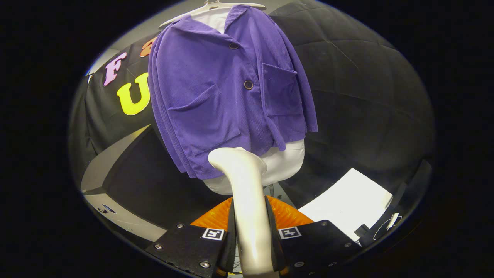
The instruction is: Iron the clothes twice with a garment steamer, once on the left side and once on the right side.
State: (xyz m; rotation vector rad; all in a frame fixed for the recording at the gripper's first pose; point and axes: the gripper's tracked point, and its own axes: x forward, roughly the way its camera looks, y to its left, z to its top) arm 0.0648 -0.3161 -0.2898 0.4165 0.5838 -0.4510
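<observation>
A purple corduroy jacket [227, 92] with two patch pockets and dark buttons hangs on a white hanger [216, 5] over a white garment [285, 164] whose hem shows below it. My gripper [251, 231] is shut on the handle of a cream garment steamer [245, 193]. The steamer rises from between the fingers, and its bent head sits at the jacket's lower hem, just under the left pocket. I cannot tell whether the head touches the cloth.
Beyond the fingers an orange ribbed base [285, 214] lies under the steamer. To its right, a white sheet [347, 202] lies on the dark surface. A grey ledge [112, 154] runs along the left. Black quilted cloth hangs behind the jacket.
</observation>
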